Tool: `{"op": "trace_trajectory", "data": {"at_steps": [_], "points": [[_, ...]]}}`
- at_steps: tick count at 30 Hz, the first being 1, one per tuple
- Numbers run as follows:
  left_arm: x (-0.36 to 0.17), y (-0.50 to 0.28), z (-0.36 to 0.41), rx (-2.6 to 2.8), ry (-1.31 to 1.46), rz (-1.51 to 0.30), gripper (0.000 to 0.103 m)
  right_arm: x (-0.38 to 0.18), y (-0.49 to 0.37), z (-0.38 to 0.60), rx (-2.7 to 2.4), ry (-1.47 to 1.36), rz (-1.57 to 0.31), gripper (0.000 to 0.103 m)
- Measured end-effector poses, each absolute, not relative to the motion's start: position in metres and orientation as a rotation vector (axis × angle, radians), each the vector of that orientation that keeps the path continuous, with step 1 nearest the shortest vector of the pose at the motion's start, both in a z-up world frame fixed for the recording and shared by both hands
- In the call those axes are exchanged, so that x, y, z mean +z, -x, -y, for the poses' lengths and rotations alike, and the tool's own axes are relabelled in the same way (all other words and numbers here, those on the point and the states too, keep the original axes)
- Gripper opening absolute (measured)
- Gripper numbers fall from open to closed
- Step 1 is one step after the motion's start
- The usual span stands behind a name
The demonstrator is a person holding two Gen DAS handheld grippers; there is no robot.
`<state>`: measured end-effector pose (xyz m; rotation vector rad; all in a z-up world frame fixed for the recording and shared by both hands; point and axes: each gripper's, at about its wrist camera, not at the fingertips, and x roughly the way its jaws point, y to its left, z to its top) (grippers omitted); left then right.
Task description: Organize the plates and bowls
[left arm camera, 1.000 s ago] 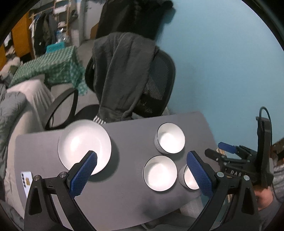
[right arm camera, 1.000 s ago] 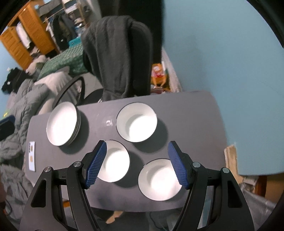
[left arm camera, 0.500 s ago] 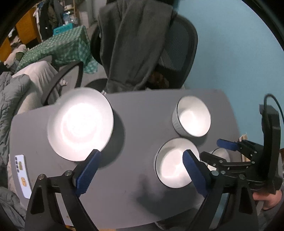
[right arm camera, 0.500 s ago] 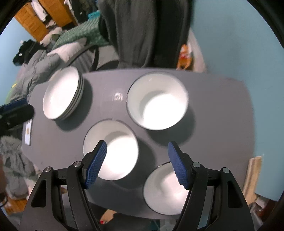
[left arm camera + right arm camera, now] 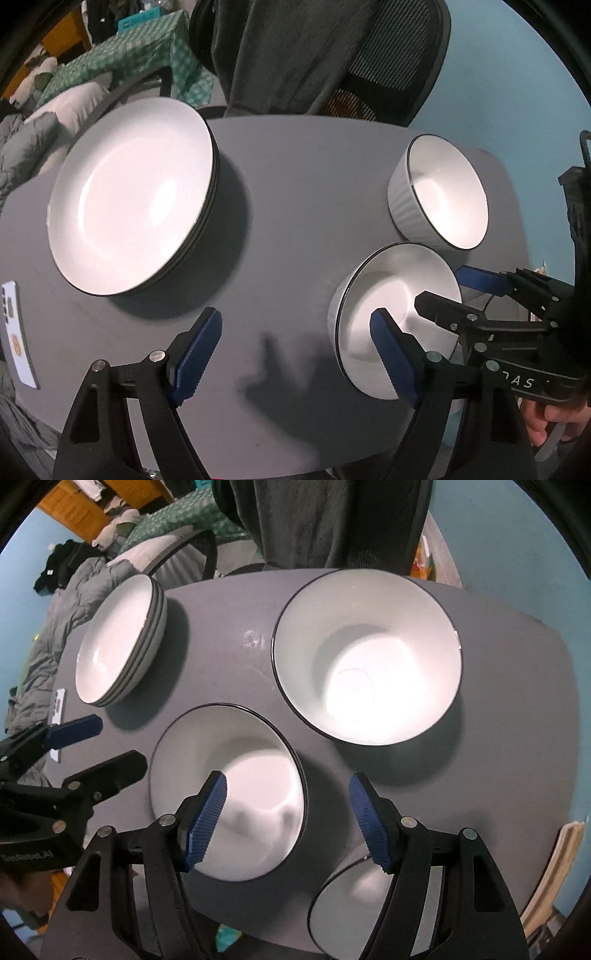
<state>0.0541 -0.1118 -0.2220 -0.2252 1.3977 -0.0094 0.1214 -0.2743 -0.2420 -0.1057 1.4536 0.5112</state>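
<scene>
Bowls: three left loose on table (image 5: 229, 602); middle bowl (image 5: 225, 794) straddled by right gripper (image 5: 288, 818), unclenched. Left gripper (image 5: 295, 354) narrowing, nothing between jaws. Plates (image 5: 129, 195) already stacked.

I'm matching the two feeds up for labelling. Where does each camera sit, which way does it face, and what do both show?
Left wrist: sits on the left claw, facing steeply down at the grey table and stack of plates; its own open fingers and the right claw show, plus a hand.
Right wrist: sits on the right claw, facing steeply down over the middle bowl; the left claw shows.
Shared: table, plates, middle bowl, far bowl.
</scene>
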Motion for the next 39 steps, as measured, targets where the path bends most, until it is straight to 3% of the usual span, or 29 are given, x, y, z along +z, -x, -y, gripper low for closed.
{"op": "trace_trajectory", "data": {"at_steps": [4,8,13,15,19,23,39], "points": [[-0.228,-0.054,0.112,-0.016,0.250,-1.393,0.080,-0.246,-0.124,0.274,0.518,0.119,-1.464,0.062],[-0.241,-0.057,0.116,-0.020,0.272,-1.414,0.074,-0.251,-0.126,0.268,0.519,0.125,-1.489,0.049],[-0.262,-0.058,0.122,-0.037,0.303,-1.494,0.046,-0.258,-0.125,0.269,0.504,0.111,-1.525,0.035],[-0.268,-0.056,0.124,-0.052,0.329,-1.512,0.039,-0.259,-0.124,0.270,0.505,0.108,-1.534,0.025],[-0.273,-0.052,0.125,-0.061,0.339,-1.531,0.023,-0.262,-0.122,0.274,0.485,0.117,-1.544,0.017],[-0.273,-0.047,0.124,-0.093,0.369,-1.528,0.017,-0.261,-0.120,0.275,0.483,0.135,-1.549,0.015],[-0.277,-0.036,0.105,-0.042,0.369,-1.538,0.017,-0.264,-0.103,0.252,0.556,0.079,-1.580,0.015]]}}
